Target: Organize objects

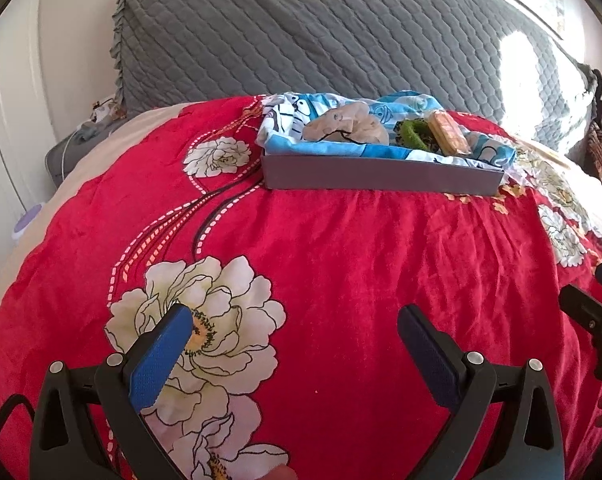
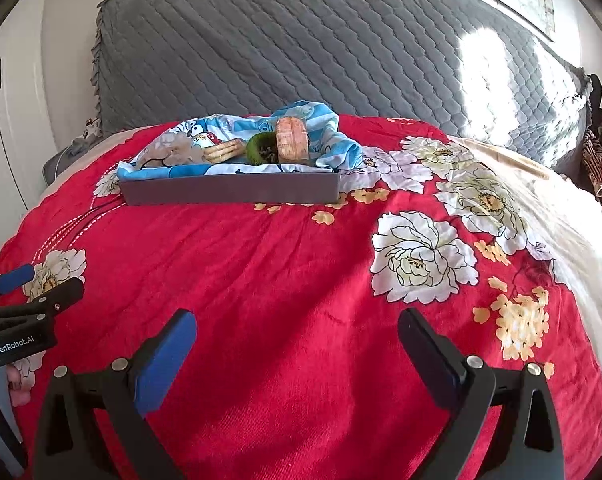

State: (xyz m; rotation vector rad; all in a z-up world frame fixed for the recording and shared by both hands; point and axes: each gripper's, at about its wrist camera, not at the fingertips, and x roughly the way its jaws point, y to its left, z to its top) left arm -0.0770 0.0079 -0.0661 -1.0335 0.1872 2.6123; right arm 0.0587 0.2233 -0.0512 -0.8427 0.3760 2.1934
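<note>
While you hold both tools low over the bed, your left gripper [image 1: 295,326] has its two blue pads spread wide apart, pinching nothing. Your right gripper [image 2: 297,330] is spread wide too, and it holds nothing. Each one has two black arms with a bumpy blue pad [image 1: 161,354] at the tip.

Under them lies one soft red blanket [image 2: 281,280] with big white flowers and small yellow ones on it (it looks fuzzy and a bit wrinkled).

Well past the grippers, near the far end of the blanket, sits one flat gray box [image 2: 231,190] with low, straight walls. One blue and white cartoon cloth [image 2: 325,136] is bunched up inside it. On the cloth you can count one fuzzy green ring [image 2: 261,150], one orange block-shaped pack [image 2: 292,138] standing on end, and a pale tan lumpy thing [image 1: 347,124] that is hard to make out.

Behind the box stands one gray quilted headboard cover [image 2: 301,40] with a frilly edge.
</note>
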